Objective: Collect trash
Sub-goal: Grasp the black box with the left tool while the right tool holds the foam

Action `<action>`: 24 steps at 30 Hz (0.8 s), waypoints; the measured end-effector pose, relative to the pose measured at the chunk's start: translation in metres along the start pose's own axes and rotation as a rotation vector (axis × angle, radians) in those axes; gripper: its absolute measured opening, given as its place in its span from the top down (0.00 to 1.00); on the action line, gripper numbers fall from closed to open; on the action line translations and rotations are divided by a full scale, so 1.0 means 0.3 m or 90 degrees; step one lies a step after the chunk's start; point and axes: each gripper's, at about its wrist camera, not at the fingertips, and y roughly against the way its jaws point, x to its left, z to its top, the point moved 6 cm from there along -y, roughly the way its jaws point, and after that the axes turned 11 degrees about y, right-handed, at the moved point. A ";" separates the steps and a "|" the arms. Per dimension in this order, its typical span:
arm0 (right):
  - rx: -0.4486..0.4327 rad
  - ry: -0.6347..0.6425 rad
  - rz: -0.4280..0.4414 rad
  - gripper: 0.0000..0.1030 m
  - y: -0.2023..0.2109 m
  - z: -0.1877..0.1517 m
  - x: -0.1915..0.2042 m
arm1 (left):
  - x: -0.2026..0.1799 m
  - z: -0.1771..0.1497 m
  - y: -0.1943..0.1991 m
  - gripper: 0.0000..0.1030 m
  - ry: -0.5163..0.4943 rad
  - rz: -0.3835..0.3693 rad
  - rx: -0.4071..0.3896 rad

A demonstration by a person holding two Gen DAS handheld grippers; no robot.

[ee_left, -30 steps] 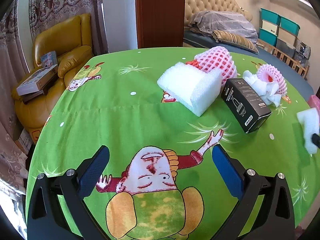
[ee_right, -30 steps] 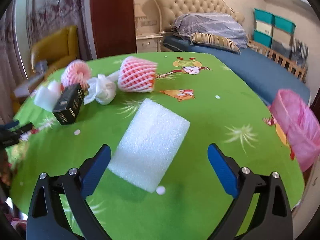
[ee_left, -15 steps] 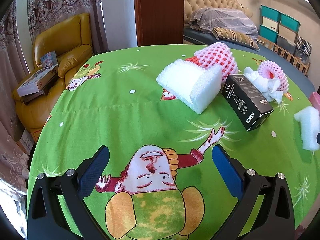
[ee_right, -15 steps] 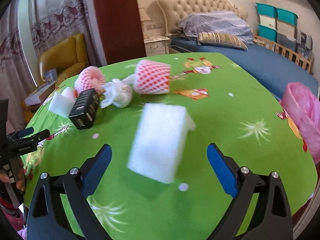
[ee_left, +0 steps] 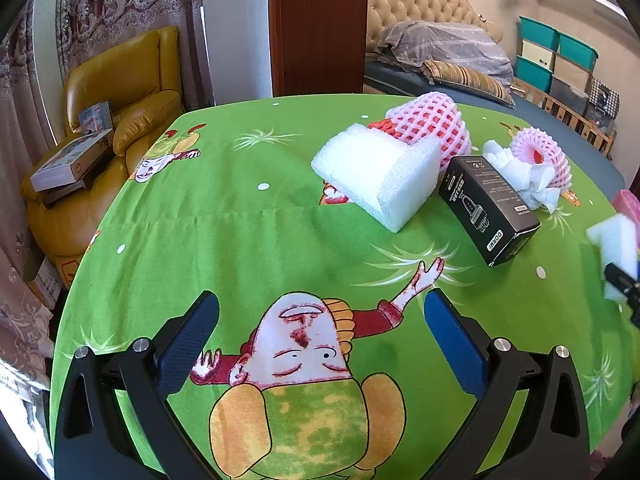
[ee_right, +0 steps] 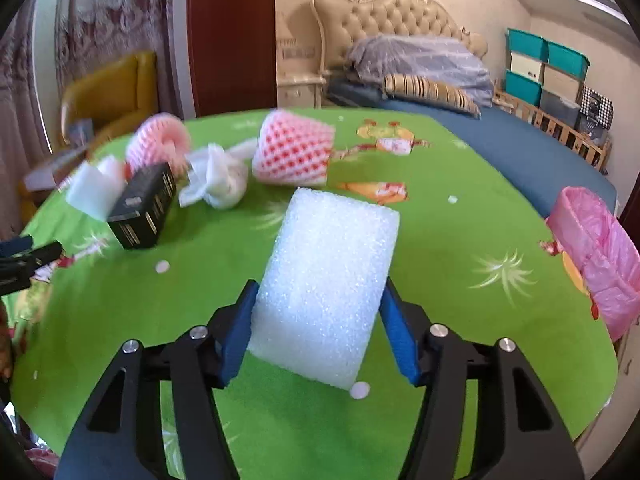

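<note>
A white foam block (ee_right: 328, 280) lies on the green tablecloth (ee_right: 460, 240) between the fingers of my right gripper (ee_right: 319, 286). The jaws are closing, and both blue pads touch the block's sides. In the left wrist view the same block (ee_left: 618, 240) shows at the far right edge. My left gripper (ee_left: 320, 300) hovers open over the cartoon print, with nothing between its fingers. More trash lies beyond: a bent white foam piece (ee_left: 380, 168), a black box (ee_left: 490, 208), two pink net sleeves (ee_left: 430, 124) (ee_left: 540, 156) and a crumpled white tissue (ee_left: 516, 172).
A pink bag-lined bin (ee_right: 596, 248) stands off the table's right edge. A yellow armchair (ee_left: 116, 88) with boxes on it sits left of the table. A bed (ee_right: 520, 144) lies behind. The table's round edge runs close to both grippers.
The right gripper's jaws have come in from wide open onto the sides of the white foam block, which now lies straighter between them. The left gripper has stayed where it was, open.
</note>
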 end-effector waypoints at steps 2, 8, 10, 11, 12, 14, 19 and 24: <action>-0.027 -0.008 -0.002 0.44 0.035 0.017 -0.027 | 0.002 0.001 -0.002 0.06 -0.001 0.001 0.001; -0.069 -0.048 -0.020 0.44 0.055 0.043 -0.141 | 0.000 -0.001 -0.007 0.06 -0.005 0.004 0.004; -0.066 -0.058 -0.024 0.44 0.034 0.030 -0.169 | -0.003 0.000 -0.008 0.06 -0.004 0.003 0.004; -0.064 -0.065 -0.019 0.44 0.022 0.021 -0.175 | -0.003 0.000 -0.008 0.06 -0.004 0.002 0.004; -0.062 -0.072 -0.015 0.44 0.014 0.013 -0.180 | -0.004 0.001 -0.006 0.06 -0.004 0.001 0.002; -0.074 -0.075 -0.012 0.43 0.020 0.019 -0.182 | -0.013 0.001 0.003 0.06 -0.007 -0.005 -0.004; -0.077 -0.060 -0.012 0.43 0.016 0.018 -0.152 | -0.060 -0.007 0.015 0.06 -0.051 0.001 -0.015; -0.088 -0.035 -0.014 0.43 0.026 0.021 -0.120 | -0.146 -0.002 0.041 0.06 -0.044 -0.059 0.000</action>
